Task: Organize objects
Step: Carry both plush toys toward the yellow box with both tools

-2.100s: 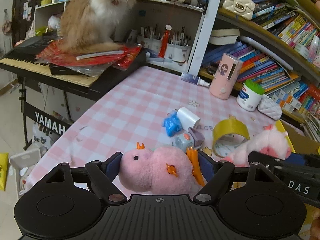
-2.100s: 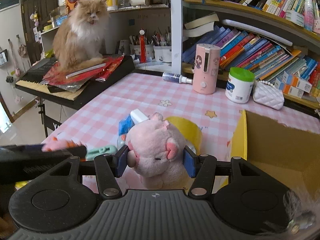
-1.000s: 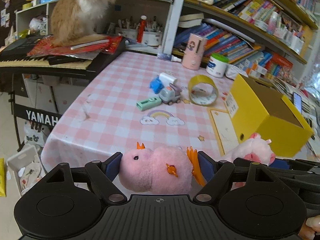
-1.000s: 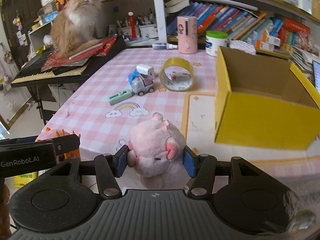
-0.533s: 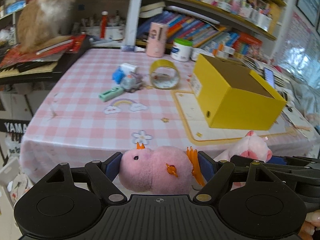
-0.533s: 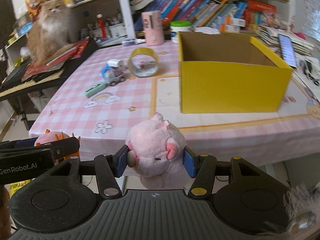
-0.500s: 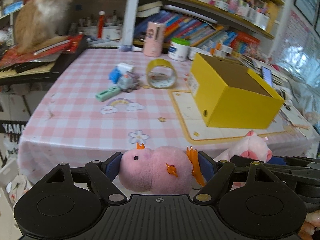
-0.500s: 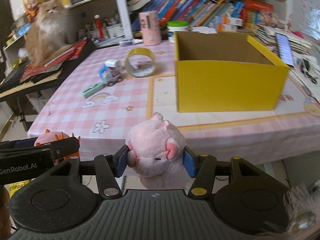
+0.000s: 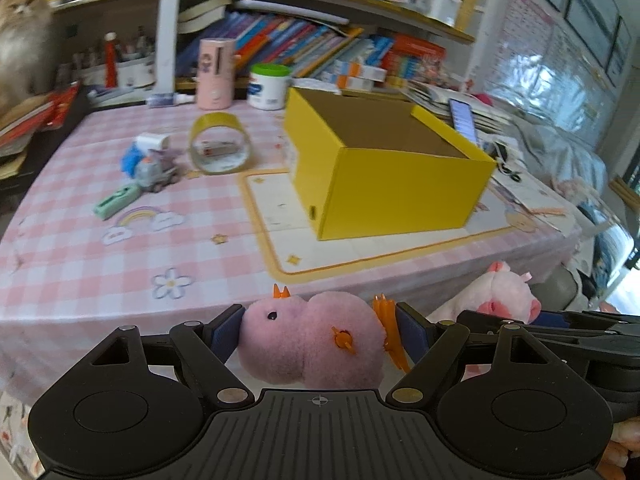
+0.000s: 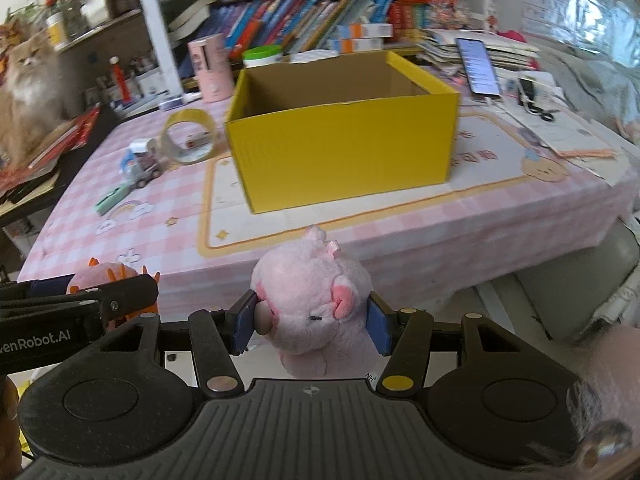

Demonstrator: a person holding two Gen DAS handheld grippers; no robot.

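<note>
Fluffy pink plush toy (image 9: 312, 344), matt yellow cardboard box (image 9: 400, 188), glossy checked tablecloth (image 9: 80, 256).

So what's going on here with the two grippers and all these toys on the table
A person is tidying up with a handheld gripper in each hand. The left gripper is clamped on a pink plush chick with orange feet, and the right gripper is clamped on a pink plush pig. Both are held off the near edge of the table, short of the open yellow cardboard box. A tape roll, toy truck and green clip lie on the pink checked tablecloth.

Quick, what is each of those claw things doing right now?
Left gripper: closed on the pink chick plush.
Right gripper: closed on the pink pig plush.
</note>
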